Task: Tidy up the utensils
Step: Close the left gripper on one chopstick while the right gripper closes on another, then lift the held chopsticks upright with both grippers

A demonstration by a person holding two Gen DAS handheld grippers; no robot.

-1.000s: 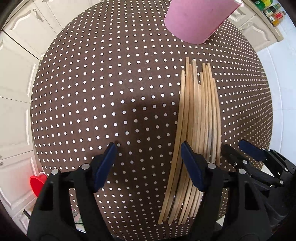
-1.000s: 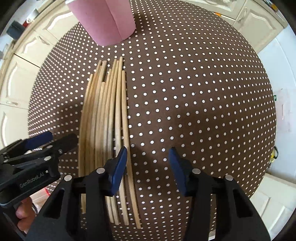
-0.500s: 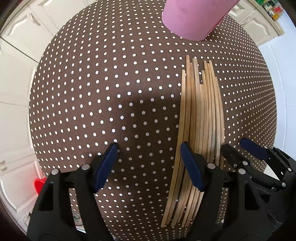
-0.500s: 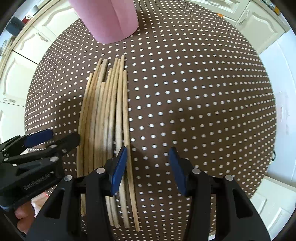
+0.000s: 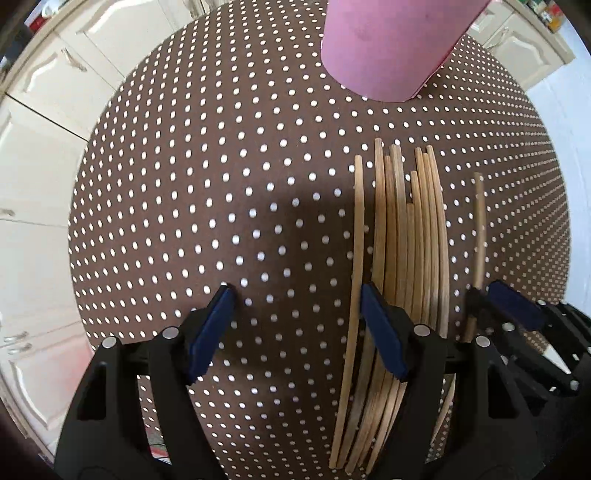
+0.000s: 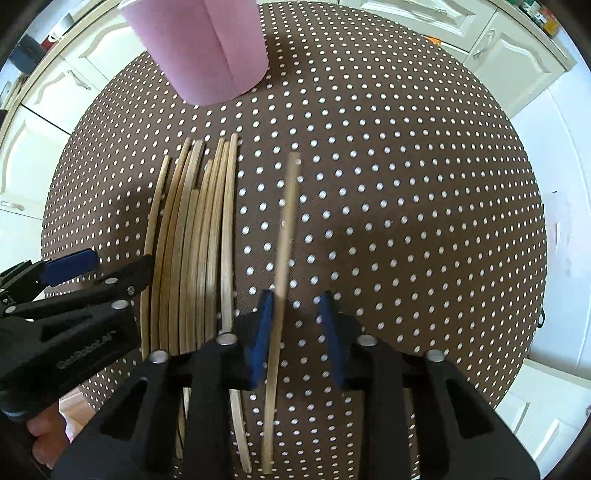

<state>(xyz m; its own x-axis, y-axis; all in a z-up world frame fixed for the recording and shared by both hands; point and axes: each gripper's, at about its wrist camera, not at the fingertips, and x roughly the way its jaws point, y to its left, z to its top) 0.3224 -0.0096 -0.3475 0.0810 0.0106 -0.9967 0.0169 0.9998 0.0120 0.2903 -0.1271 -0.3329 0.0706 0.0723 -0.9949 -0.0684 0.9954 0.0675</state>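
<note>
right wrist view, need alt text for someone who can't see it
The right gripper has its blue-padded jaws on either side of one blurred chopstick, apart from a row of chopsticks on a brown polka-dot tablecloth. A pink holder stands beyond; the left gripper is at left.

Home kitchen: cream cabinets (image 6: 513, 40), dotted tablecloth (image 6: 406, 221).

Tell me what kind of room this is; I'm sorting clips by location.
Probably a home kitchen: cream panelled cabinets ring a round table with a brown polka-dot cloth, wooden chopsticks lie beside a pink holder, and bottles line a counter.
</note>
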